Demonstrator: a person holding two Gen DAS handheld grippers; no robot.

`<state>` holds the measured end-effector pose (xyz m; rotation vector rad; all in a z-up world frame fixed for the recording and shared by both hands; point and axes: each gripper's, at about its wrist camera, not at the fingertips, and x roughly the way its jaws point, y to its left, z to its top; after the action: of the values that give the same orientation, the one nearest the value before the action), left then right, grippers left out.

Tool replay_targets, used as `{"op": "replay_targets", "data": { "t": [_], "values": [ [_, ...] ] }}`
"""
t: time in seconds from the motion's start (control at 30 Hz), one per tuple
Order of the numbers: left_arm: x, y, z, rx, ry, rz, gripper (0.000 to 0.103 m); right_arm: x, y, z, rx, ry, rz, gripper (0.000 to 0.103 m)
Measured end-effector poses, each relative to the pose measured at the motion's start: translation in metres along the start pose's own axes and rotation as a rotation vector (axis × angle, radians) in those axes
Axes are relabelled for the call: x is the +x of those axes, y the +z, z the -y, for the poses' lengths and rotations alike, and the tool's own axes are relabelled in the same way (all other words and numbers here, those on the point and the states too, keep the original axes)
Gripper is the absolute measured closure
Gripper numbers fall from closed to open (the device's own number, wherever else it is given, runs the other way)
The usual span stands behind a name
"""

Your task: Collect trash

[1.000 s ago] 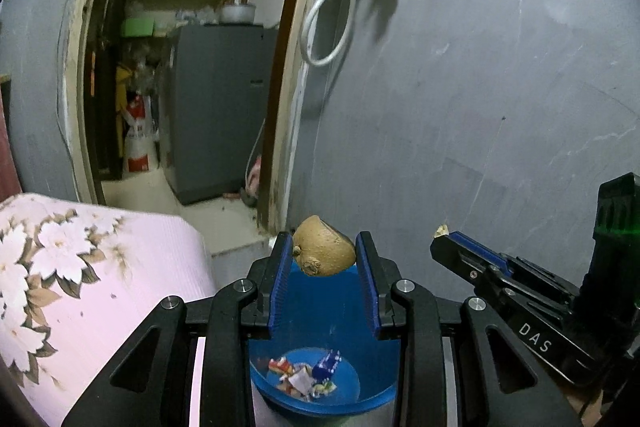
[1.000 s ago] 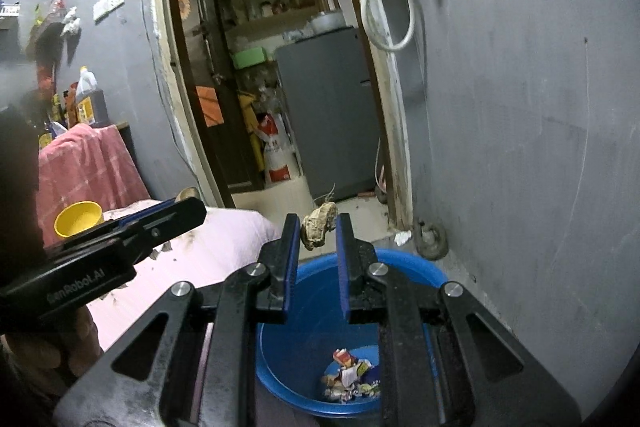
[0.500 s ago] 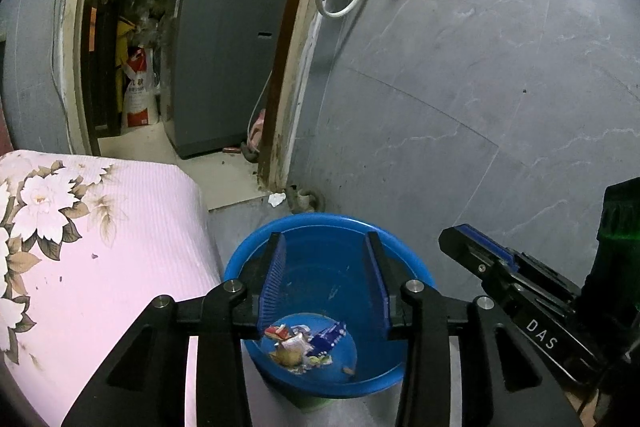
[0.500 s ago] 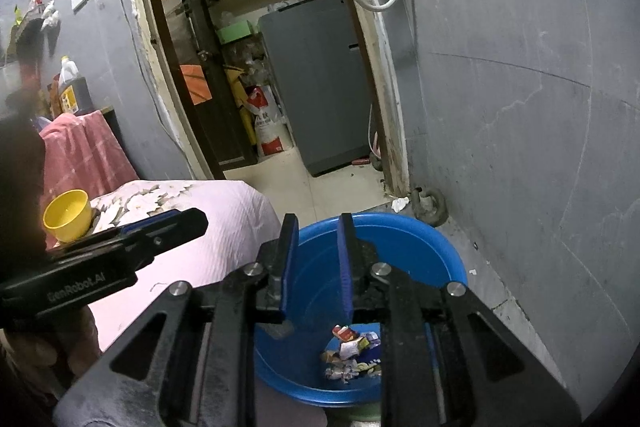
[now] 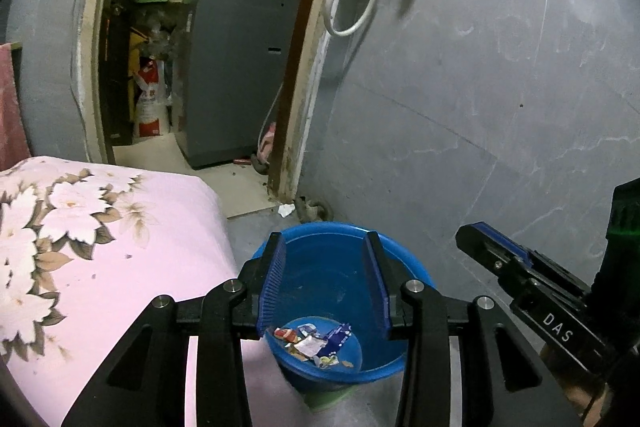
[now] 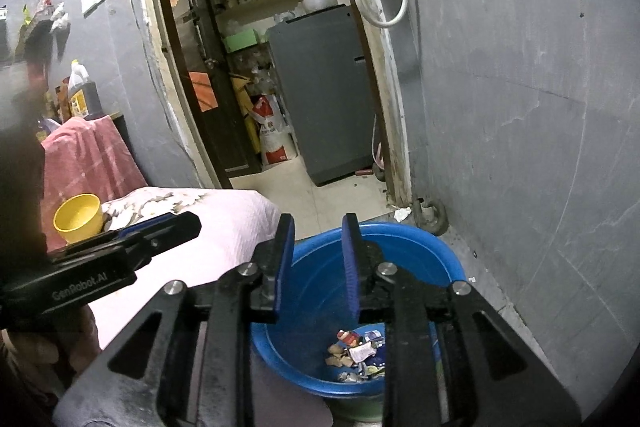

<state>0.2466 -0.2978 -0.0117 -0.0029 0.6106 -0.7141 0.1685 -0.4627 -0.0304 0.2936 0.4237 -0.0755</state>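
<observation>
- Trash located at bottom of blue plastic basin: small heap of crumpled wrappers and paper scraps, red, white and blue print visible; also seen in right wrist view.
- Basin standing on grey floor, just beside near corner of pink floral bedspread, close to grey wall on right.
- Handling, judged: scraps very light, soft, crushable, likely a little slick where foil-like; no fragility concern. Best pinched at a crumpled fold or raised edge, not at a flat face; prone to slipping out or fluttering if pinched loosely.
- One more white scrap lying on floor at foot of door frame, far side of basin; looks like paper, same light handling expected; pick by pressing down and closing on an upturned edge.
- Left gripper: poised above basin, jaws moderately apart, nothing between blue pads, no contact with basin visible.
- Right gripper: also above basin, jaws narrower than left and opening at this moment, gap between pads empty, touching nothing.
- Judged: both grippers free to fetch the next piece.
</observation>
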Motion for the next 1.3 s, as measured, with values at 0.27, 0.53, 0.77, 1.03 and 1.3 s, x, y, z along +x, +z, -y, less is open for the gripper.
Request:
{"op": "replay_targets", "data": {
  "t": [0.27, 0.53, 0.77, 1.03, 1.3],
  "values": [
    [-0.055, -0.007, -0.009, -0.020, 0.046, 0.051, 0.063, -0.032, 0.003, -0.031, -0.022, 0.018, 0.032, 0.052],
    [-0.119, -0.027, -0.028, -0.071, 0.133, 0.110, 0.052, -0.062, -0.005, -0.071, -0.048, 0.050, 0.052, 0.035],
    [-0.178, -0.053, -0.045, -0.105, 0.244, 0.147, 0.039, -0.084, -0.022, -0.109, -0.068, 0.093, 0.056, 0.018],
    [-0.232, -0.084, -0.059, -0.120, 0.349, 0.197, 0.019, -0.106, -0.048, -0.139, -0.088, 0.153, 0.070, 0.004],
    [-0.269, -0.115, -0.063, -0.119, 0.423, 0.223, 0.009, -0.131, -0.070, -0.156, -0.095, 0.199, 0.110, 0.000]
  ]
}}
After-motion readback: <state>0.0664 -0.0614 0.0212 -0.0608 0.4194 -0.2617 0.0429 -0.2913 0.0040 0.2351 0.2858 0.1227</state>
